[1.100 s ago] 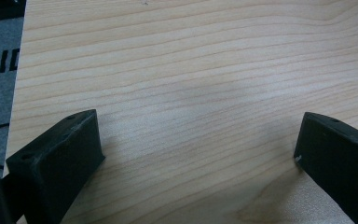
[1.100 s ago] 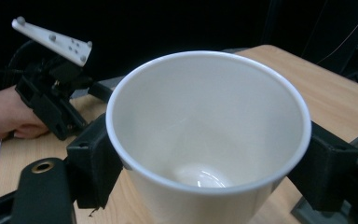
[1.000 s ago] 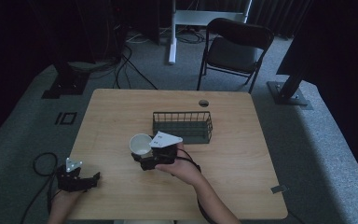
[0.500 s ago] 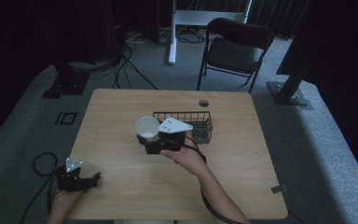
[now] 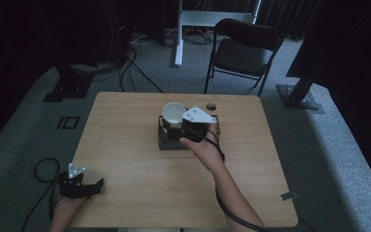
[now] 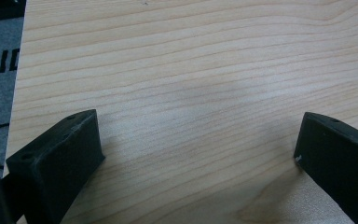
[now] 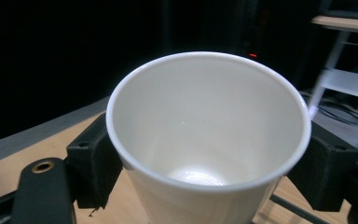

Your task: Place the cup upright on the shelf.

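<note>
Cup (image 5: 173, 115), white paper, carried farther from counter (image 5: 125, 145) middle to above wire basket (image 5: 164, 140) since a second ago. Upright, axis vertical, mouth up. Right gripper (image 7: 205, 163) fingers clamp its sides. Left gripper (image 5: 79, 186) fingers wide apart, empty, near corner.

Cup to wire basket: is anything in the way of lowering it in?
Nothing visible. The right claw holds the white cup upright over the left end of the wire basket, and no object shows there.
</note>
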{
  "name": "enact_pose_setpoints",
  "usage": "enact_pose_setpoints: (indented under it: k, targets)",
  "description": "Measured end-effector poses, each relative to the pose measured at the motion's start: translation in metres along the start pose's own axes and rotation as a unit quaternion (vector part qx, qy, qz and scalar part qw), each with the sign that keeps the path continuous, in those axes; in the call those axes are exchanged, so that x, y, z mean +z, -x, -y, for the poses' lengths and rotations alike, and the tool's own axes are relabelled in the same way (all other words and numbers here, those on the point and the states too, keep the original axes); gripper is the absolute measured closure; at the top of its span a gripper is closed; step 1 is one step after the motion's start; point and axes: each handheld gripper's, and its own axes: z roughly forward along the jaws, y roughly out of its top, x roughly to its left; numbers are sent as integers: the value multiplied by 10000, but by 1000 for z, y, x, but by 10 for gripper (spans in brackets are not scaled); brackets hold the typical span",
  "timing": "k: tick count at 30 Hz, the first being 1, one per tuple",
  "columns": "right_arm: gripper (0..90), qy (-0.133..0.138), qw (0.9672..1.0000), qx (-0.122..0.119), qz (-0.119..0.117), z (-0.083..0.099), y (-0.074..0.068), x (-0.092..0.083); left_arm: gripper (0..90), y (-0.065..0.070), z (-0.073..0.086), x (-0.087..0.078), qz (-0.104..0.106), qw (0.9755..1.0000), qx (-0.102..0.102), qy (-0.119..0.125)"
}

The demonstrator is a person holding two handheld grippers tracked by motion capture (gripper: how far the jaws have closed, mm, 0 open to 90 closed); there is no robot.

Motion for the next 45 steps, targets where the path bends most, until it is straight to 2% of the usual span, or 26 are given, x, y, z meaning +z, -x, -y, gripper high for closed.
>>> enact_pose_setpoints:
  k: [4, 9, 14, 24, 38, 45]
  targets:
    - [200, -76, 9989, 130, 439, 4, 17, 0, 9, 0, 0, 0, -1, 10000, 0, 2]
    - [200, -202, 9954, 245, 909, 11, 39, 1, 9, 0, 0, 0, -1, 10000, 1, 3]
    - [200, -348, 9920, 290, 1179, 21, 55, 2, 9, 0, 0, 0, -1, 10000, -1, 1]
    - [200, -704, 9874, 465, 1340, 43, 75, 11, 9, 0, 0, 0, 0, 10000, -4, 0]
    - [200, -1007, 9834, 637, 1371, 66, 82, 18, 9, 0, 0, 0, -1, 10000, -3, 0]
    - [200, -1134, 9824, 667, 1327, 75, 82, 21, 9, 0, 0, 0, 0, 10000, -2, 0]
